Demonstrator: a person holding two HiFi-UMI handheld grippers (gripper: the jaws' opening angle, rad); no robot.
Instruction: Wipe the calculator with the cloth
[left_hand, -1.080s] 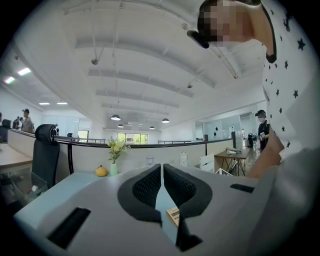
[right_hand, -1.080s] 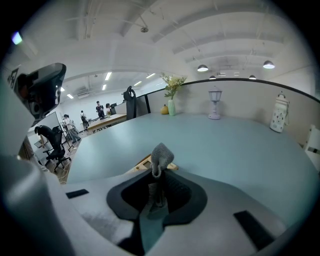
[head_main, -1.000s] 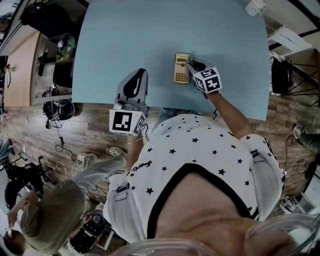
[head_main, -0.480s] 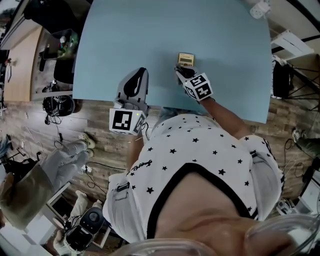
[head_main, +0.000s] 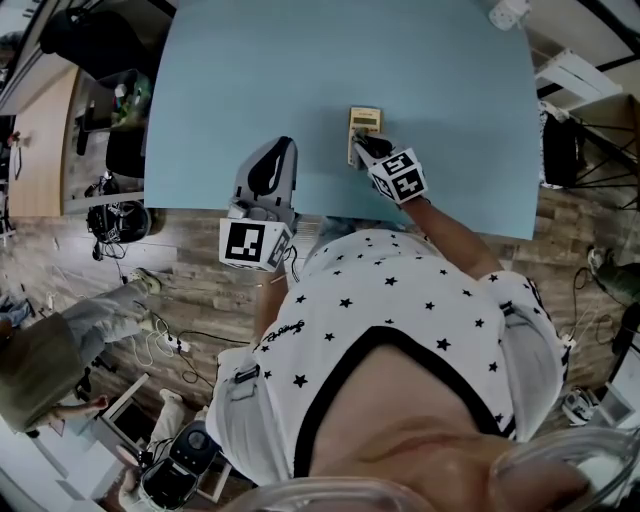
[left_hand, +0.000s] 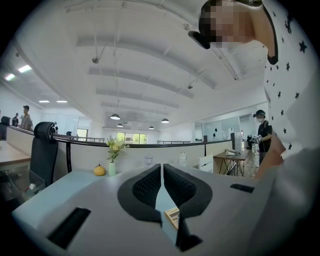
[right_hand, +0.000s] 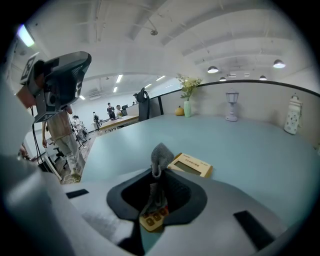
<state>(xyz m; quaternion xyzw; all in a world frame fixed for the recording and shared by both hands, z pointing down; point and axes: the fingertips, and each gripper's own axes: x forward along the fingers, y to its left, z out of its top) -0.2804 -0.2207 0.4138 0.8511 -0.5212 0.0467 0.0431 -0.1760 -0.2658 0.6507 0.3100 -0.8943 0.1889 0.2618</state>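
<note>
Grey knitted cloth (right_hand: 159, 158), matt plastic calculator (right_hand: 192, 165), smooth matt blue tabletop (right_hand: 250, 142).

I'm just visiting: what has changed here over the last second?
The right tool, shut on the cloth, slid leftward from beside the calculator onto its near end. The left tool stayed shut and idle at the near edge of the table; the calculator kept its place.

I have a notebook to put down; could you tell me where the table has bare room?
The table is bare across the wide stretch beyond the calculator and to the right of the right gripper. It is crowded near the front edge, where the right gripper holds the cloth over the calculator and the left gripper rests.
</note>
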